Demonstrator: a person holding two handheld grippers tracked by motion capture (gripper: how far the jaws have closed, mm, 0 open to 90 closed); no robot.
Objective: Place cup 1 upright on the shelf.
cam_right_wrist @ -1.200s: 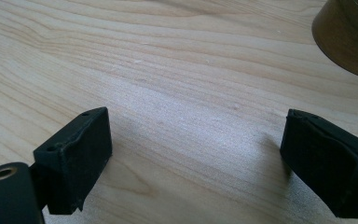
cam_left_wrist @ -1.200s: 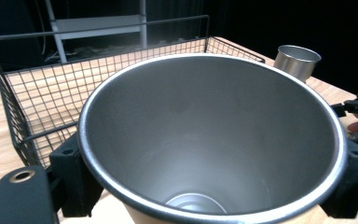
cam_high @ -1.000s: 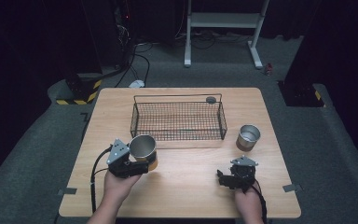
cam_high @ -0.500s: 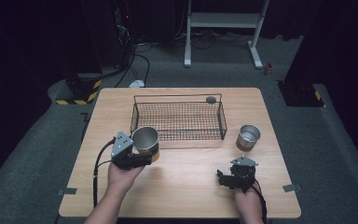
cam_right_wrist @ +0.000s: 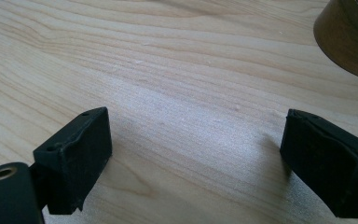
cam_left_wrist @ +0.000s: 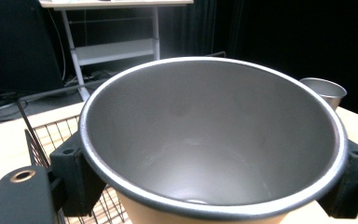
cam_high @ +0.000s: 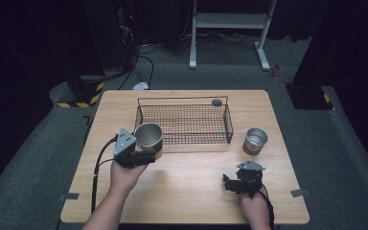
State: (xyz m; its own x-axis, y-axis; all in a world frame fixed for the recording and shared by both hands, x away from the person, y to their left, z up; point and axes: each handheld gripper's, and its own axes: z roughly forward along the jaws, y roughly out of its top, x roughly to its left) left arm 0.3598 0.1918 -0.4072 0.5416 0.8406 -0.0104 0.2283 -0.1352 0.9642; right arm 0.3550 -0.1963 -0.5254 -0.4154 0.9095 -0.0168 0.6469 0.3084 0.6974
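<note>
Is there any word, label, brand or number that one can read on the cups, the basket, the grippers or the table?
None can be read: the held cup, the second cup, the wire basket, the left gripper, the right gripper and the table show no lettering.

The setting looks like a lab or recording studio rather than a home. A plain light-wood table [cam_high: 187,191] stands alone on grey carpet [cam_high: 43,158], ringed by black curtains [cam_high: 28,43] that shut out the rest of the room. Cables [cam_high: 141,62] trail over the floor behind it, a white metal stand [cam_high: 230,28] sits at the back, and yellow-black hazard tape [cam_high: 79,102] marks a base at the left
</note>
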